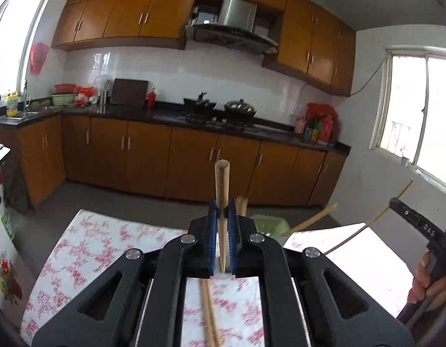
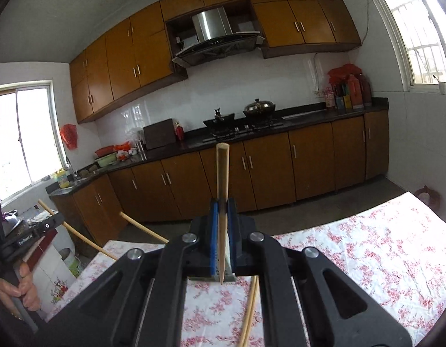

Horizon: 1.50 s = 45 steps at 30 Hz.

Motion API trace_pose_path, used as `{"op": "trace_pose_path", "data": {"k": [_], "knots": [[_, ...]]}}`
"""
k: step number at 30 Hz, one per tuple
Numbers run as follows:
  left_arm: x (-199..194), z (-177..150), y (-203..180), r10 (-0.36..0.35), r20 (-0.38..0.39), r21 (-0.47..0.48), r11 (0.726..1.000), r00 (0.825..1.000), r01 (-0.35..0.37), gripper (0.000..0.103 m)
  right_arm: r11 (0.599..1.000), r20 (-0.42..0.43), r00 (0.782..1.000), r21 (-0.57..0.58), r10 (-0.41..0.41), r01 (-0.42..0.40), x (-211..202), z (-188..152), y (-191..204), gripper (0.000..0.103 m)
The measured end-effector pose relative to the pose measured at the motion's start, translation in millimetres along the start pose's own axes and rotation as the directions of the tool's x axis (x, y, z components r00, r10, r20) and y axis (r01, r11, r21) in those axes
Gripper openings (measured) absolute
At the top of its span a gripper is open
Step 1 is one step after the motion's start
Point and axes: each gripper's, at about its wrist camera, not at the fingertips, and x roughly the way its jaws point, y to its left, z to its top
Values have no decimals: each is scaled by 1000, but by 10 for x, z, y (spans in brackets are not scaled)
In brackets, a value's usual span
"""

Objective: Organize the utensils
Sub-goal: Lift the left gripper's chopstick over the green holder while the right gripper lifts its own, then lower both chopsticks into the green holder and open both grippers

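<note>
**Operator:** Left wrist view first: my left gripper (image 1: 222,217) is clamped on one wooden chopstick (image 1: 222,196), thick round end up, its point hanging down between the blue ribbed pads. Two more chopsticks (image 1: 209,315) lie side by side on the floral tablecloth (image 1: 78,248) under the frame, cut off at the bottom edge.

**Observer:** And the other side?

**Operator:** My right gripper (image 2: 222,217) pinches one chopstick too (image 2: 222,196), same upright pose, tapered and pale. A pair of loose ones (image 2: 249,315) lies on the cloth (image 2: 367,254) below it, also cut off.

**Observer:** Anything you can't make out?

**Operator:** A green container (image 1: 270,225) sits just behind the left gripper, mostly hidden; stick ends (image 1: 241,205) poke up beside the pad, perhaps two, I can't count them. One more stick (image 1: 309,222) slants up from the container's right side. The right gripper's chopstick (image 1: 370,221) shows at the frame's right edge, thin and bent by the lens.

**Observer:** Hands?

**Operator:** One hand (image 1: 431,283) on each handle, both half out of frame (image 2: 18,289).
</note>
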Motion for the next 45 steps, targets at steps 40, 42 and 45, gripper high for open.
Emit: {"op": "trace_pose_path", "data": {"k": [40, 42, 45], "knots": [[1271, 50, -476, 107, 188, -68, 993, 976, -96, 8, 999, -12, 999, -38, -37, 36, 1300, -77, 230, 8], [1312, -3, -470, 114, 169, -62, 993, 979, -105, 8, 999, -19, 999, -36, -36, 36, 1307, -109, 242, 8], [1372, -43, -437, 100, 104, -69, 993, 990, -93, 8, 999, -49, 998, -41, -32, 30, 1336, -150, 254, 9]]}}
